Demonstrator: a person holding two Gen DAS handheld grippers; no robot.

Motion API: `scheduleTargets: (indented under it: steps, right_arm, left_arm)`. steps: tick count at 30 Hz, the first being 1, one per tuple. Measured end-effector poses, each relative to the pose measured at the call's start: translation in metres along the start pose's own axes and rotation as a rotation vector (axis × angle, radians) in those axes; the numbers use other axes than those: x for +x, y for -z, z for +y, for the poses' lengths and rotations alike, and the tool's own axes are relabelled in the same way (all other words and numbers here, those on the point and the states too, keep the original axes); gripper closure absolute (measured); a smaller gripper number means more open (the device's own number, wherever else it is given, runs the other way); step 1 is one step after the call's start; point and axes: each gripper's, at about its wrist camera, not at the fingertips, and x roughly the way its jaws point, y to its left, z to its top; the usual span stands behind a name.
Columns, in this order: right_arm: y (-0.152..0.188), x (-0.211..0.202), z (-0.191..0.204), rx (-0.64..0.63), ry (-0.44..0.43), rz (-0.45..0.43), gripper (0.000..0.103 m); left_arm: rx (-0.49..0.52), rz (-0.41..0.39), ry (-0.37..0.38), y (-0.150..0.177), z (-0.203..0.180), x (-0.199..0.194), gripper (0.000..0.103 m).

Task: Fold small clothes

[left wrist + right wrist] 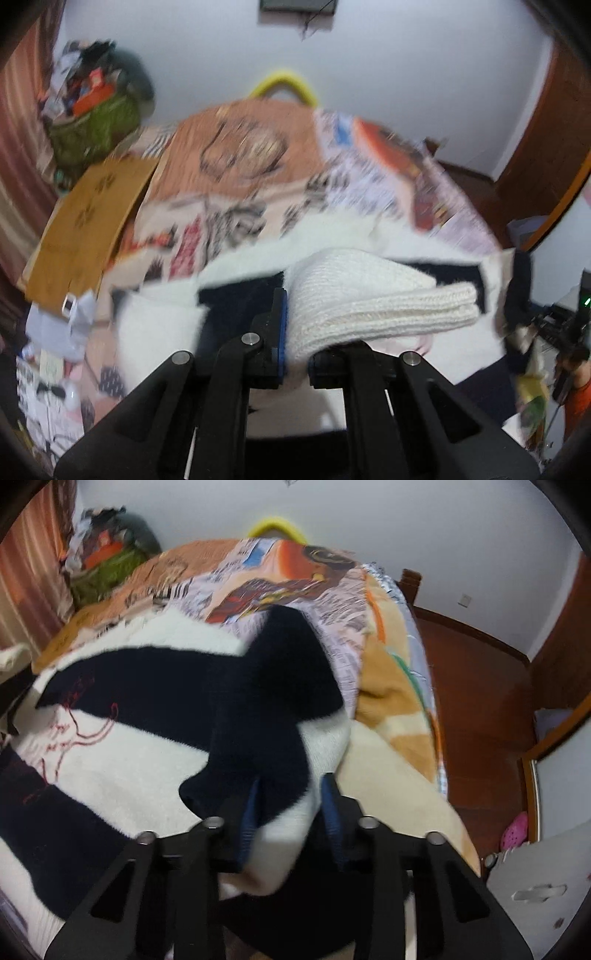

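Nearest in my left wrist view: left gripper [295,354] has its jaws clamped on the cream ribbed cuff [369,306], which is lifted and doubled over itself. In my right wrist view the right gripper [290,812] has its jaws pinching a navy-and-white edge of the same striped sweater [129,746] (frames are motion-blurred, so the exact depth of bite is unclear).

Risks, my judgement:
- The right bite looks shallow on thick fleece; the fabric could slide out mid-fold if I pull sideways.
- The two hands hold different parts; uneven travel would skew the crease.
- The patterned blanket [388,686] under the sweater is soft and could drag along and bunch.

Count: one sweater, spread on the bed; one blanket; two grippers. Farther left, one brown cardboard sheet [88,229]; beyond it one cluttered heap [96,110] by the wall; one yellow hoop [284,83] behind the bed.
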Motion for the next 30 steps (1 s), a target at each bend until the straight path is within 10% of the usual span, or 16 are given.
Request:
scheduleTargets:
  steps: [9, 19, 26, 30]
  right_arm:
    - [0.024, -0.017, -0.033, 0.038, 0.048, 0.019, 0.082]
    - [0.016, -0.077, 0.001, -0.006, -0.063, -0.155, 0.064]
    - [-0.004, -0.059, 0.049, -0.055, -0.197, -0.165, 0.058]
    - [-0.017, -0.037, 0.066, -0.033, -0.252, -0.148, 0.054]
  left_arm:
    - [0.087, -0.010, 0.119, -0.030, -0.092, 0.014, 0.095]
    - [0.179, 0.206, 0.173, 0.008, -0.164, 0.097, 0.094]
    - [0.192, 0.226, 0.214, 0.028, -0.158, 0.086, 0.036]
    - [0.197, 0.126, 0.183, 0.026, -0.125, 0.053, 0.025]
